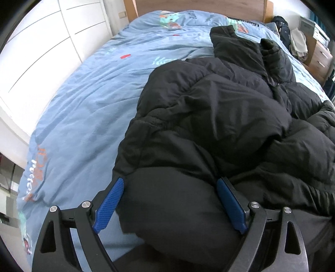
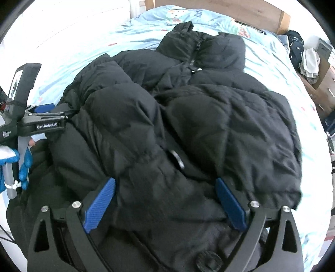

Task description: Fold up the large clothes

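A big black puffer jacket (image 1: 219, 129) lies heaped on the bed, spread over a light blue printed duvet (image 1: 83, 100), and both claws are down at its near hem. The left gripper (image 1: 170, 186) has its blue pads (image 1: 110, 200) spread wide, with a rounded bulge of the jacket's padded edge sitting in the gap between them; the fabric fills the space but the pads are not pinching it. To that claw's left the duvet is bare, and beyond it the jacket's collar stands up toward a wooden headboard (image 1: 199, 4). The right gripper (image 2: 165, 188) is just as wide apart, poised over the middle of the jacket's lower part, with a folded sleeve bunched between and ahead of its fingers (image 2: 230, 205); it grips nothing. Off to its left, the other gripper's body shows, held by a blue-gloved hand (image 2: 23, 165). A white wardrobe (image 1: 48, 41) stands left of the bed.
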Motion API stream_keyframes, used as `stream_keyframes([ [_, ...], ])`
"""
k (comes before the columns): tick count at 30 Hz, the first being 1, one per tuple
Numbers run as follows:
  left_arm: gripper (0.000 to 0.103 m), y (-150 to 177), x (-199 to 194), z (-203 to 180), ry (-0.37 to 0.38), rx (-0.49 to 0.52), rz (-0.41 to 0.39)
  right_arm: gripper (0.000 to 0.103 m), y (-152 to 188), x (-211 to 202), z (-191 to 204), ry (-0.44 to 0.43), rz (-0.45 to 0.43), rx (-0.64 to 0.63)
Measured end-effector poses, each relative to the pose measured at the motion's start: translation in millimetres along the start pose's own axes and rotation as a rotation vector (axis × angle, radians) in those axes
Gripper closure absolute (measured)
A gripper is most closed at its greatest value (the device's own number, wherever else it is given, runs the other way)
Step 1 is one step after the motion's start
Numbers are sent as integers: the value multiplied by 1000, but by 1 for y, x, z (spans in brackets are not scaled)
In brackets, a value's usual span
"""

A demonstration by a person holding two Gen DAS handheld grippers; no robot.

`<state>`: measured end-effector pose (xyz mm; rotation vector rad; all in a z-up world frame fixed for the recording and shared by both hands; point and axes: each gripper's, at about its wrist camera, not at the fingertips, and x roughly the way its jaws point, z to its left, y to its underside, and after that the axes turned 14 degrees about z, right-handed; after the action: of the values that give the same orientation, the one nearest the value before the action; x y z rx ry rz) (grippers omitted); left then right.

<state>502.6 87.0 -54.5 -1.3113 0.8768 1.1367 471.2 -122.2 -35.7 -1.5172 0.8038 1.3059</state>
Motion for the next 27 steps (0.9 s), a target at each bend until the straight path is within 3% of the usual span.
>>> stream_keyframes([
  [15,11,12,-54,1,-31,-3,-39,6,49,-47,-56,70,-22,100],
  [21,10,-8,-57,-2,-24,23,-63,6,40,-53,-79,91,-45,149],
  [27,10,-43,-45,-6,-6,55,-75,6,7,-45,-97,100,-54,176],
])
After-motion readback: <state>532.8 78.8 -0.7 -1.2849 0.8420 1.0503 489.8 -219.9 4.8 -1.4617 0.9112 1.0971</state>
